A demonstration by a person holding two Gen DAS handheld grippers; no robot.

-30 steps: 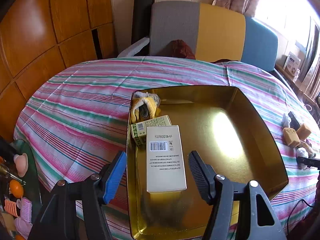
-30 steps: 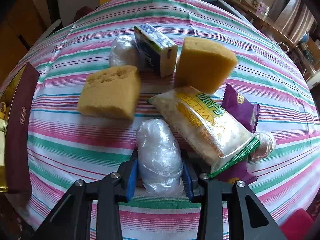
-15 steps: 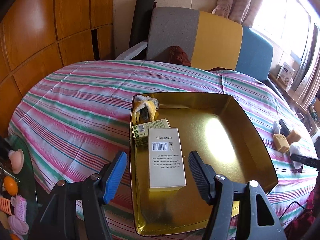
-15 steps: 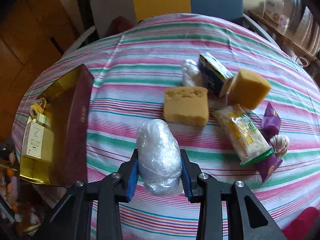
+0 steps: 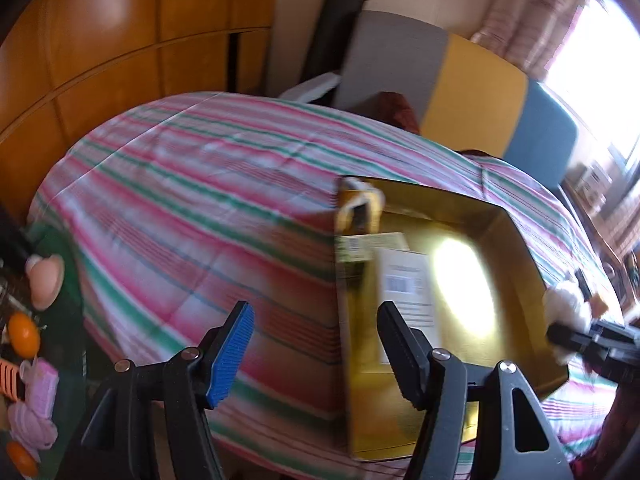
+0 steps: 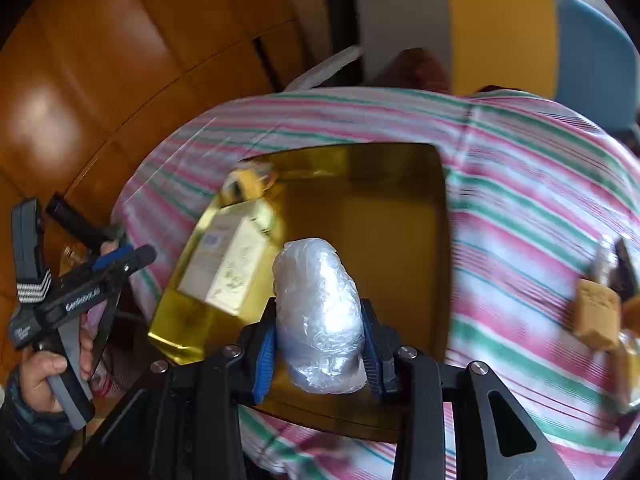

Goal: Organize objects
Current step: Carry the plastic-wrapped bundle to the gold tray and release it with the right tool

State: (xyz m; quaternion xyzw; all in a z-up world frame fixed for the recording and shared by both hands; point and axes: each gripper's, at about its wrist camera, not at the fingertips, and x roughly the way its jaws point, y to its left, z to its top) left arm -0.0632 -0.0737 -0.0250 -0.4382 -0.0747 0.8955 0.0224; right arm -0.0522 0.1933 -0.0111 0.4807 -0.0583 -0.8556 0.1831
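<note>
My right gripper (image 6: 320, 342) is shut on a clear plastic-wrapped bundle (image 6: 320, 312) and holds it above the near part of the gold tray (image 6: 400, 248). Inside the tray's left side lie a pale box with a barcode (image 6: 236, 268), a smaller green box and a yellow-white item (image 6: 248, 184). In the left wrist view my left gripper (image 5: 316, 350) stands open over the striped cloth beside the tray's left wall (image 5: 344, 320), nothing between its fingers. The right gripper with the white bundle (image 5: 568, 312) shows at that view's right edge.
A striped cloth (image 6: 540, 200) covers the round table. Sponges (image 6: 596, 316) and packets lie at its right side. A hand holds the left gripper (image 6: 72, 300) left of the tray. Wooden panels, a colour-blocked sofa (image 5: 472, 80) and a low table with toys (image 5: 28, 332) surround it.
My right gripper lifted the plastic bundle off the pile and swung left to above the tray. My left gripper slid left, off the tray and over the cloth.
</note>
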